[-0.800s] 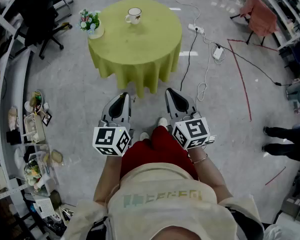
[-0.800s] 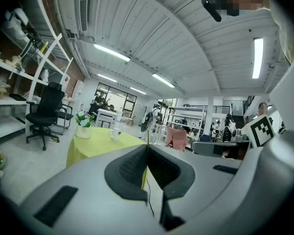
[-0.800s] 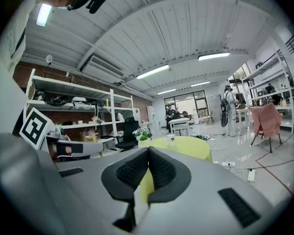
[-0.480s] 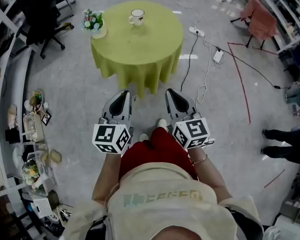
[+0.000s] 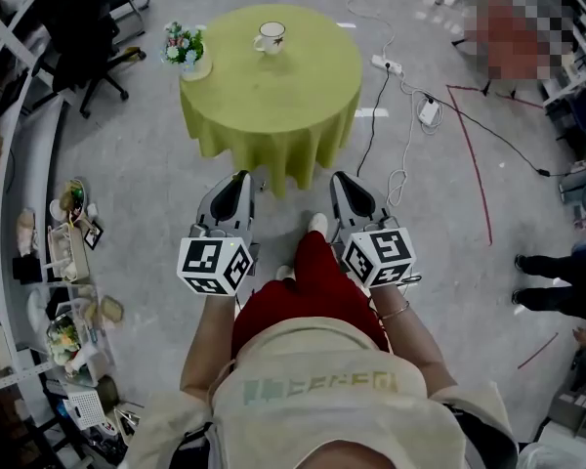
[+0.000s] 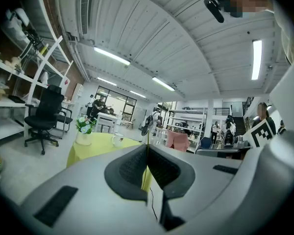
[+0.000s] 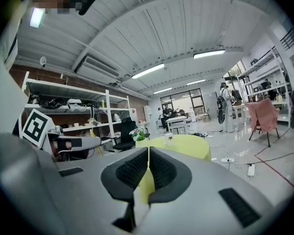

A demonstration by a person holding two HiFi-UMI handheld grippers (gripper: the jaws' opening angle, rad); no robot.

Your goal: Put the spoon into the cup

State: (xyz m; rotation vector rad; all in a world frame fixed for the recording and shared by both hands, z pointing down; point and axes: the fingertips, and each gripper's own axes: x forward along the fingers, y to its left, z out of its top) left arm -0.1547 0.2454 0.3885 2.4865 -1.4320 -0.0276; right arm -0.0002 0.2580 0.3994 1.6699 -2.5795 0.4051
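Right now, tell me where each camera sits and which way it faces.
Head view: on the person's head, looking steeply down at the green table; torso, left tongs, right tongs show.
Left gripper view: on the left tongs, looking along shut jaws toward the table.
Right gripper view: on the right tongs, same aim, jaws shut.
Shared: all show the cup.

I am holding two grippers, the left gripper [image 5: 238, 184] and the right gripper [image 5: 342, 184]. Each is carrying one marker cube, making two: the left cube [image 5: 215, 265] and the right cube [image 5: 381, 255]. I am looking down at one round table [image 5: 273, 101], which is bearing one cup [image 5: 270, 36] and one pot of flowers [image 5: 185, 47].
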